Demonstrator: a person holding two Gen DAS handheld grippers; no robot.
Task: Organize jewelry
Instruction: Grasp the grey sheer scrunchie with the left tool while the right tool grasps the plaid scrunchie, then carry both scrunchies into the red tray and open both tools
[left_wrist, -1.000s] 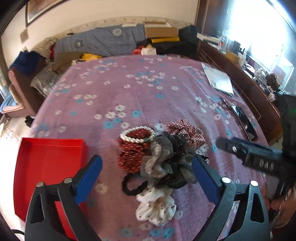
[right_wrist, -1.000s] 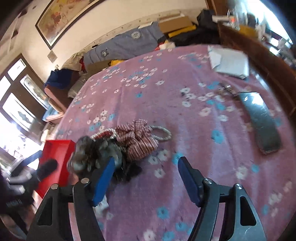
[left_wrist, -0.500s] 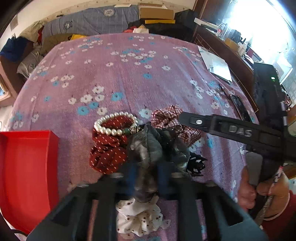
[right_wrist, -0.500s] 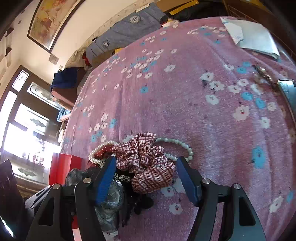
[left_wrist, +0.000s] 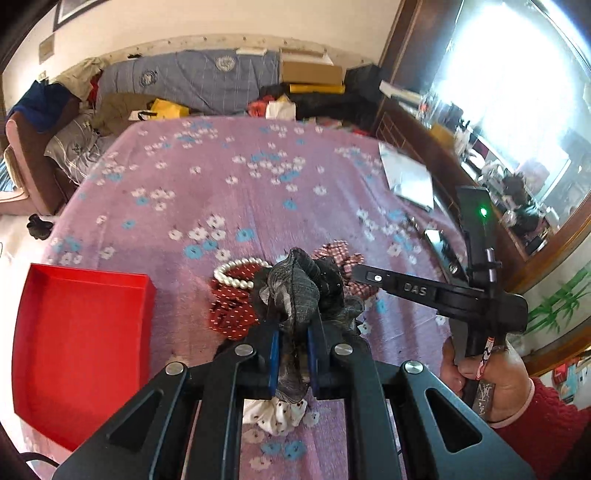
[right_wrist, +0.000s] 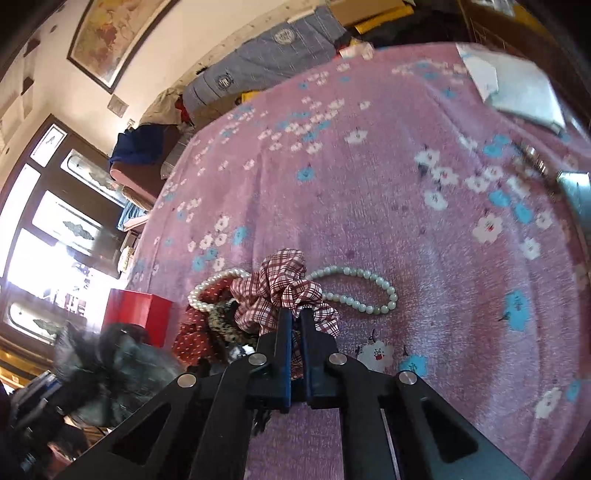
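Observation:
My left gripper (left_wrist: 293, 332) is shut on a grey-black scrunchie (left_wrist: 295, 284) and holds it just above the pile. My right gripper (right_wrist: 294, 317) is shut on a red plaid scrunchie (right_wrist: 280, 288). The grey scrunchie shows blurred at the lower left of the right wrist view (right_wrist: 107, 365). A red dotted scrunchie (left_wrist: 232, 314) with a white pearl bracelet (left_wrist: 236, 273) on it lies on the bed. A green-white bead bracelet (right_wrist: 365, 291) lies right of the plaid scrunchie. A white dotted scrunchie (left_wrist: 277, 413) lies under my left gripper. An open red box (left_wrist: 74, 350) sits to the left.
The pink flowered bedspread (left_wrist: 240, 184) stretches ahead. A white paper packet (left_wrist: 410, 181) and a dark phone (left_wrist: 439, 243) lie at its right edge. Piled clothes and boxes line the far wall. A wooden dresser stands on the right.
Both grippers have shut: the left on the grey-black scrunchie, lifting it off the pile, the right on the red plaid scrunchie.

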